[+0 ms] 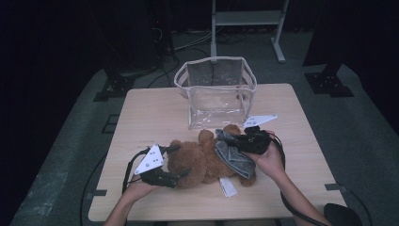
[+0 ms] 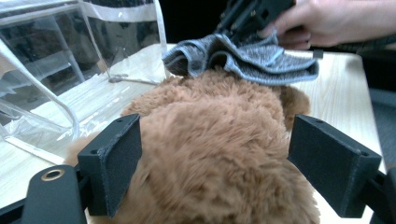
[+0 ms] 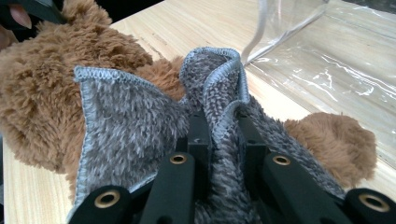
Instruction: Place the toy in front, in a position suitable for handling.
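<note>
Both things you are handling are soft and light: your right gripper (image 3: pixel 219 135) is pinching a fold of the limp grey cloth (image 3: pixel 126 126) draped over the plush bear (image 1: pixel 197 162) lying mid-table, while your left gripper (image 2: pixel 215 163) is straddling its squashy body, jaws spread.

Dark lab: stands (image 1: pixel 324 82), floor cables (image 1: pixel 188 42)

Grey cloth (image 3: pixel 126 121) pinched over teddy bear (image 3: pixel 51 79)

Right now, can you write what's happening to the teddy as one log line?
right gripper: shut on grey cloth | left gripper: jaws open around brown teddy bear | cloth: draped over teddy | clear bag: upright behind
</note>
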